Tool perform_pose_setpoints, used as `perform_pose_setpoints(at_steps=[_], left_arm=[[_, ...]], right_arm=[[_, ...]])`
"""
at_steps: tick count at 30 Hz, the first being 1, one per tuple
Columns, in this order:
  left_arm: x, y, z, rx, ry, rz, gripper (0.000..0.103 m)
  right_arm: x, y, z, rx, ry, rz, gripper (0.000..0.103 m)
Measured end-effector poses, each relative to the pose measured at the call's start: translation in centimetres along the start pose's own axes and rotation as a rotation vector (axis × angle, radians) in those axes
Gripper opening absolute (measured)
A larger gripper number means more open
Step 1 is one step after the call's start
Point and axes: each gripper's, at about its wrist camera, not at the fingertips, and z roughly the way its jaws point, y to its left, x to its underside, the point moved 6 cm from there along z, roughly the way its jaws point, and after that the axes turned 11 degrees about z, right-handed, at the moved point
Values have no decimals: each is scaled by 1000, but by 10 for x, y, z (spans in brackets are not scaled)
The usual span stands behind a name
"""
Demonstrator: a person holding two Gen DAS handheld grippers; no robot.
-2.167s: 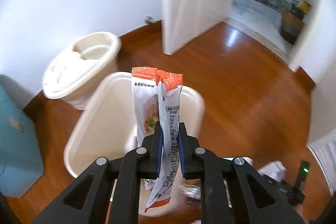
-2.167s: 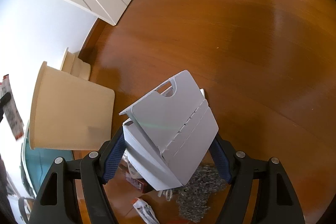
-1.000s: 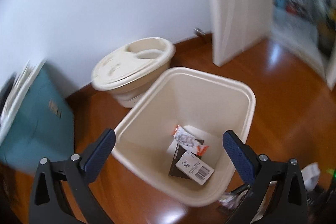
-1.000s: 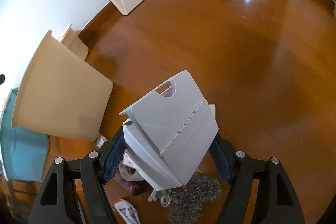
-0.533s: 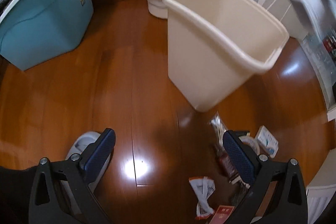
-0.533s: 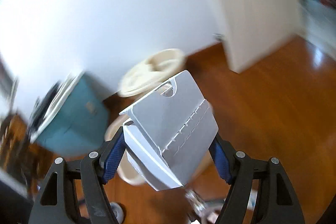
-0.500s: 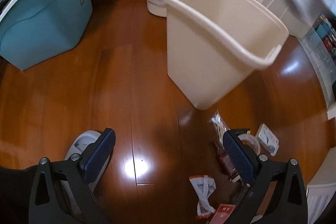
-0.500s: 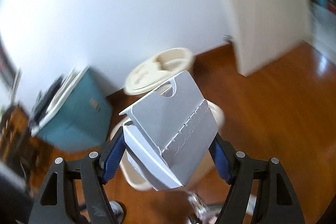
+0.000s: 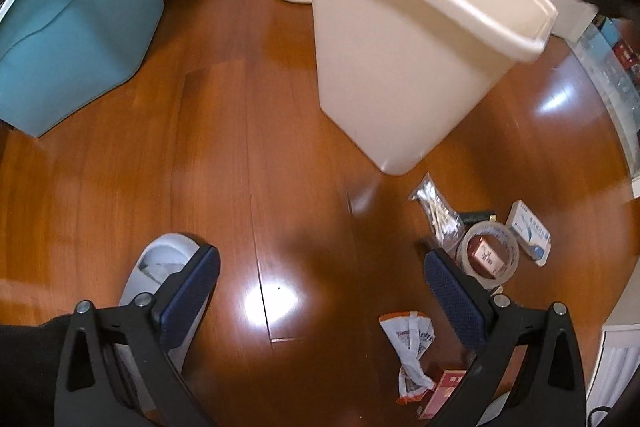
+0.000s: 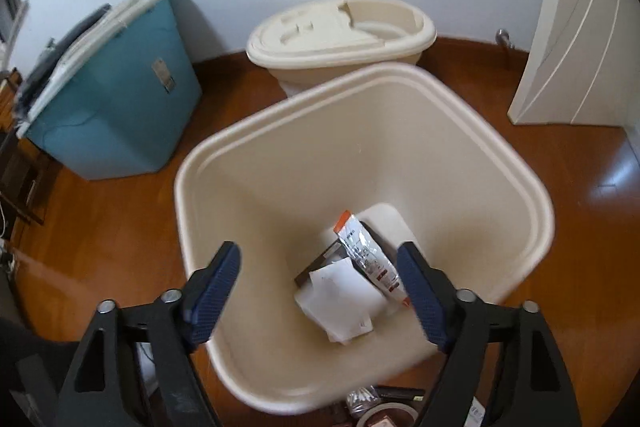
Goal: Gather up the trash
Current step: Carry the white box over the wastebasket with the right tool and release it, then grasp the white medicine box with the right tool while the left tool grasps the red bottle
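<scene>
Right wrist: white box below opening tongs.

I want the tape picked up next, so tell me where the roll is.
In the left wrist view the tape roll lies on the floor at lower right, ringing a small brown box, between the cotton swab packet and a white-and-blue box.
</scene>
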Motion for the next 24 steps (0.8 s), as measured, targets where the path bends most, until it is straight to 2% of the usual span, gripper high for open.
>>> perform_pose_setpoints(at_steps=[4,7,11,14,15,17,20,24], left_arm=[[9,-19,5,12,17,45,103],[21,-43,9,25,32,96,103],[40,-72,16,36,70,161,103],[51,-88,21,41,94,189,103],[54,-92,23,43,98,194,103],[58,-99,25,46,105,209,103],[62,-106,27,43,113,226,103],[67,-102,32,38,127,221,103]], right_arm=[[14,-31,-41,-58,-59,20,93],[56,-90,-59,-14,-51,36,101],[127,-169,-32,104,121,-58,101],[183,-217,1,189,300,-214,101],[202,-230,14,214,372,-268,101],[225,-246,31,228,454,-327,101],[235,-262,53,249,502,-328,101],[237,-255,71,190,536,-350,101]])
